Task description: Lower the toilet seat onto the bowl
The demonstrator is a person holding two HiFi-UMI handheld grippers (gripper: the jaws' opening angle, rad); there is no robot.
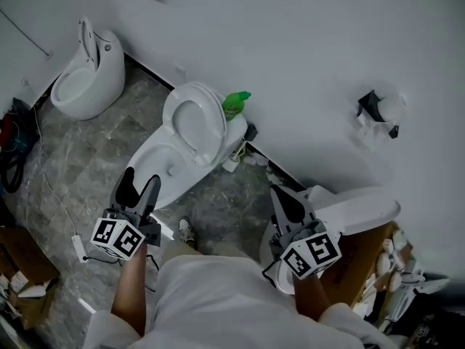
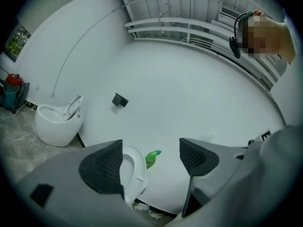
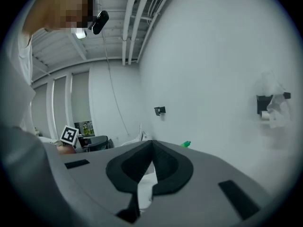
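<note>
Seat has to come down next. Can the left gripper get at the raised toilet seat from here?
Probably yes: the left gripper has open, empty jaws, and only the bare bowl lies between it and the upright toilet seat.

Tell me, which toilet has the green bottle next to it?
The middle toilet, the one with its seat up: the green bottle stands right beside it. The far-left toilet and the right toilet have none.

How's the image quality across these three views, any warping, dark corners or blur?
Head view: dim, flat light, toilet seat sharp. Left gripper view: strong fisheye, black corners, ceiling pipes curve. Right gripper view: same warping and black corners.
</note>
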